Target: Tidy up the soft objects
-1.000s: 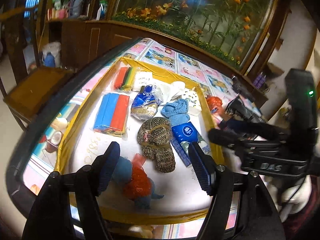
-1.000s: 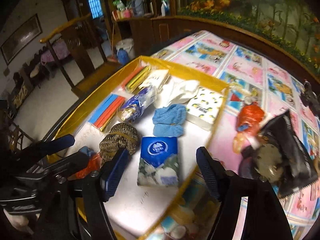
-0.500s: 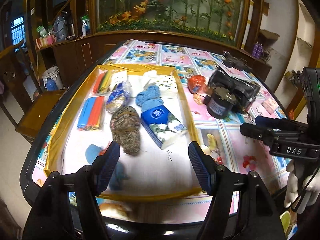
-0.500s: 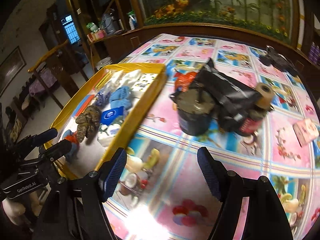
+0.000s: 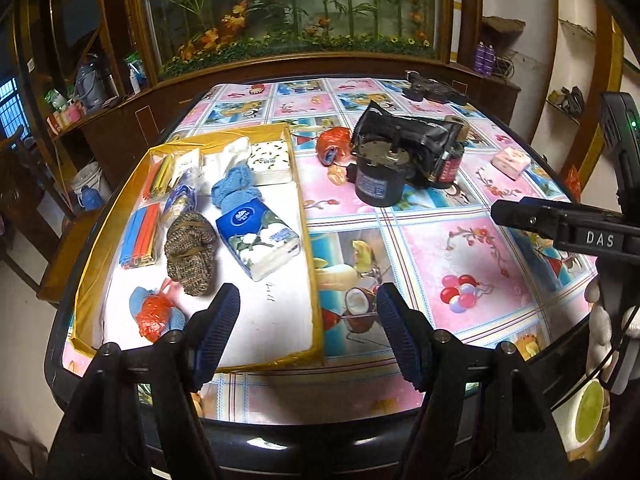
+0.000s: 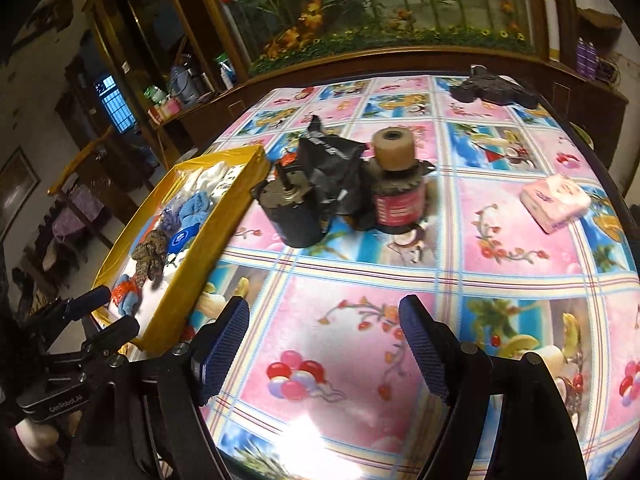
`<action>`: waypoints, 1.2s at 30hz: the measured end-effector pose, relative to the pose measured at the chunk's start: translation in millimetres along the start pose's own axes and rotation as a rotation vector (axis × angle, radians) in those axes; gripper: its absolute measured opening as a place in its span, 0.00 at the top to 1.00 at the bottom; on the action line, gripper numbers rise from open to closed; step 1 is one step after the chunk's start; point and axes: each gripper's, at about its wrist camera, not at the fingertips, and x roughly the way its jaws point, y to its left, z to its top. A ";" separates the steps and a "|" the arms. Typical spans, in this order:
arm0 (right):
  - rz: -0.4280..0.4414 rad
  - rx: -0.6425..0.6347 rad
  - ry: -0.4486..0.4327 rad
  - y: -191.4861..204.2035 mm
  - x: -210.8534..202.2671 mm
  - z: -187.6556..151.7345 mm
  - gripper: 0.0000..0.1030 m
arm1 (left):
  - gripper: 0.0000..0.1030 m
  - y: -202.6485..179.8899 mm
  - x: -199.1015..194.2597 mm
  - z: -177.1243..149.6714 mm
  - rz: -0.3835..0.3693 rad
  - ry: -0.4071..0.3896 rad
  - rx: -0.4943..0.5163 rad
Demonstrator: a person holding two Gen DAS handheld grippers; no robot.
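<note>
A yellow-rimmed tray (image 5: pixel 306 224) on the left of the table holds soft things: a blue tissue pack (image 5: pixel 258 238), a brown knitted piece (image 5: pixel 191 250), a blue knitted cloth (image 5: pixel 234 188), a white lemon-print pack (image 5: pixel 270 160) and an orange-and-blue bundle (image 5: pixel 154 312). The tray also shows in the right wrist view (image 6: pixel 204 240). A pink tissue pack (image 6: pixel 557 202) lies on the tablecloth at the right. An orange bag (image 5: pixel 332 145) lies beside the tray. My left gripper (image 5: pixel 308 328) is open and empty at the tray's near right corner. My right gripper (image 6: pixel 324 344) is open and empty over the tablecloth.
A dark cylinder (image 6: pixel 294 216), a crumpled black bag (image 6: pixel 328 172) and a red-labelled jar with a tape roll on top (image 6: pixel 396 196) stand mid-table. A black object (image 6: pixel 494 90) lies at the far edge. A wooden cabinet with a flower display stands behind the table.
Both grippers have pulled back and swung right, away from the tray. The tray objects have stayed where they were. Both grippers have stayed open.
</note>
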 end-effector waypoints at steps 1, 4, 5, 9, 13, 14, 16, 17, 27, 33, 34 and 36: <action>0.000 0.006 0.000 -4.9 -2.5 -0.7 0.24 | 0.32 -1.8 -0.3 0.0 0.000 0.002 0.003; -0.010 0.017 -0.001 -14.7 -7.8 -0.9 0.24 | 0.32 -7.1 -1.0 0.4 0.001 0.004 0.015; -0.015 0.017 -0.001 -17.7 -9.6 -0.7 0.24 | 0.32 -9.0 -1.6 0.4 0.001 0.005 0.017; -0.031 0.027 -0.011 -29.5 -18.2 0.8 0.24 | 0.32 -15.0 0.8 -0.2 0.001 0.013 0.027; -0.038 0.052 -0.015 -41.9 -19.8 2.0 0.24 | 0.32 -21.0 6.2 -0.9 -0.005 0.031 0.041; -0.038 0.058 -0.015 -44.8 -19.6 1.8 0.24 | 0.32 -22.0 7.8 -1.2 -0.006 0.035 0.044; -0.038 0.073 -0.013 -50.6 -18.5 1.9 0.24 | 0.32 -25.1 11.1 -1.8 -0.007 0.046 0.051; -0.037 0.079 -0.012 -52.9 -17.8 2.0 0.24 | 0.32 -26.1 12.9 -2.0 -0.007 0.050 0.054; -0.032 0.122 -0.003 -73.0 -4.8 4.1 0.23 | 0.32 -38.7 26.8 -4.6 0.000 0.089 0.081; -0.039 0.141 -0.002 -84.7 -0.1 4.0 0.23 | 0.32 -46.3 27.5 -4.9 0.004 0.091 0.099; -0.039 0.143 -0.003 -86.6 -0.3 3.6 0.23 | 0.32 -47.5 27.4 -5.0 0.005 0.091 0.102; -0.039 0.151 -0.006 -90.5 -0.3 3.2 0.23 | 0.32 -49.7 27.4 -4.9 0.008 0.087 0.107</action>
